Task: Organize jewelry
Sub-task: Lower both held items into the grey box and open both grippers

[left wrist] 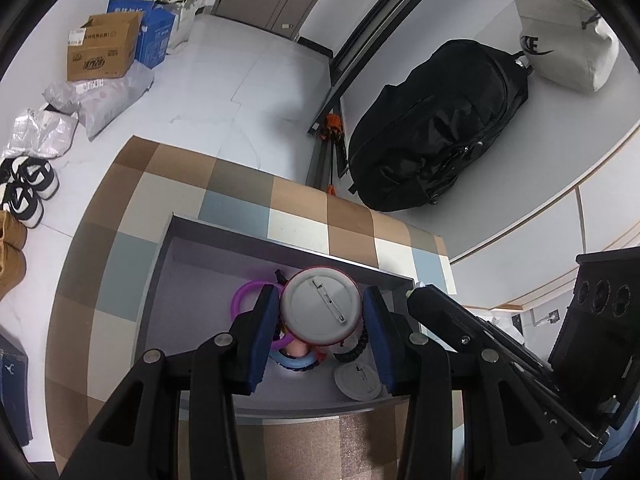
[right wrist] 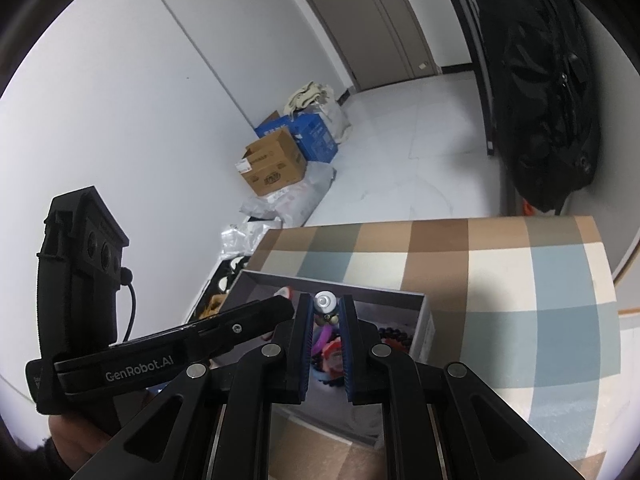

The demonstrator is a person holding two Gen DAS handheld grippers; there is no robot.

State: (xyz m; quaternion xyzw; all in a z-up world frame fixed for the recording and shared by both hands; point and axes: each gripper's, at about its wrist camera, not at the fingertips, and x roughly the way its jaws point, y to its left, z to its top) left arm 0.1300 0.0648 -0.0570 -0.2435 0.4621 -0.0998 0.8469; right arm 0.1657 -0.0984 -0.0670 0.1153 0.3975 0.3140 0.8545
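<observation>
i hold the left gripper [left wrist: 320, 312] clamped on a round badge [left wrist: 322, 306], its grey back with the pin bar turned up toward the lens, the blue pads [left wrist: 262, 336] pressing its rim on both sides; gripping by the edge keeps the pin clear of the pads, as i judge it. the badge hangs over the open grey box [left wrist: 192, 240] that sits on the checked table cover [left wrist: 168, 184], so that a release would, i think, drop it among the other pieces. in the box lie a purple ring [left wrist: 245, 294], a pale blue ring [left wrist: 294, 362], a dark beaded bracelet [left wrist: 356, 348] and a second round badge [left wrist: 358, 380], also back up, near the front wall. my right gripper [right wrist: 325, 312] stands nearly together, its narrow jaws nipping a small pale, silver-capped trinket [right wrist: 324, 302] at the very tips; what it is i cannot tell. it too is held above the box, beside the left gripper's black finger, which suggests both pieces are meant for the same compartment. risk, in my judgement: the two tools crowd one another over a small opening.
</observation>
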